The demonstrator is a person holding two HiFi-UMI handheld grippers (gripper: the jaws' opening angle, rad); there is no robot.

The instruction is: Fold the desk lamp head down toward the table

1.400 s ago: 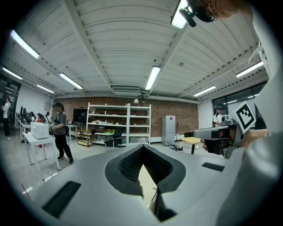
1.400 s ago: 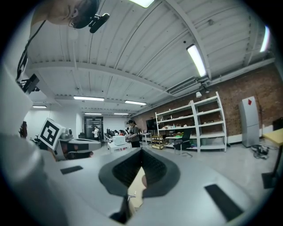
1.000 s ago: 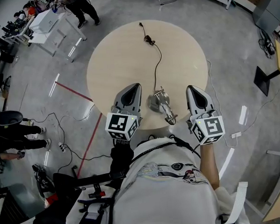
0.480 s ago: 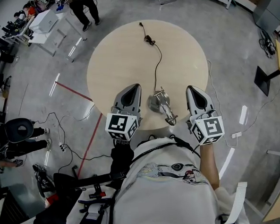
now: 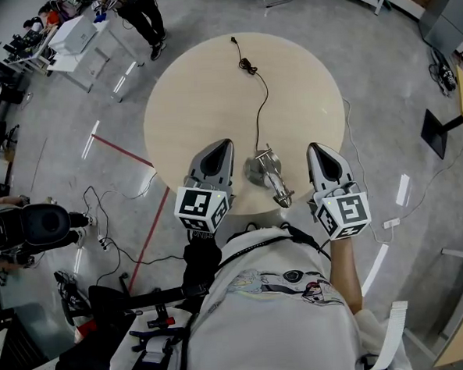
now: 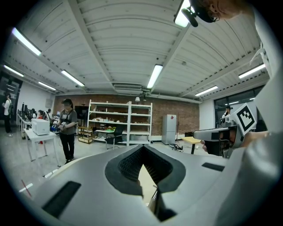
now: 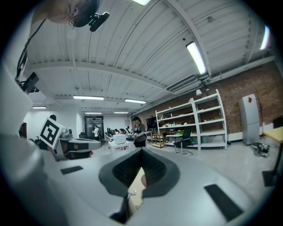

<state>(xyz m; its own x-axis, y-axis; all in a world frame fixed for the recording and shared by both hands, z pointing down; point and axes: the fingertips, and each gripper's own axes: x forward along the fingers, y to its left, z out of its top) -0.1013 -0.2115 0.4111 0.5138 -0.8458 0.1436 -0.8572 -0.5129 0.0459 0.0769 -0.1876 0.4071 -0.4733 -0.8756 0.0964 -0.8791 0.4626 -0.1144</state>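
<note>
A silver desk lamp (image 5: 267, 176) stands at the near edge of the round beige table (image 5: 202, 88); its black cord (image 5: 259, 100) runs to the far side. My left gripper (image 5: 220, 145) hovers just left of the lamp and my right gripper (image 5: 317, 147) just right of it, both apart from it. In the left gripper view the left gripper (image 6: 142, 148) has its tips together with nothing held, and a sliver of the lamp (image 6: 153, 201) shows below. In the right gripper view the right gripper (image 7: 141, 151) is shut too, with a bit of the lamp (image 7: 129, 194) low in the gap.
A white bench (image 5: 82, 37) with a standing person (image 5: 139, 10) lies at the far left. Cables (image 5: 101, 219) and a red tape line (image 5: 145, 240) cross the floor left of the table. Shelving (image 6: 119, 123) lines the brick back wall.
Both grippers and the lamp have stayed put. Only the bystanders at the left have shifted.
</note>
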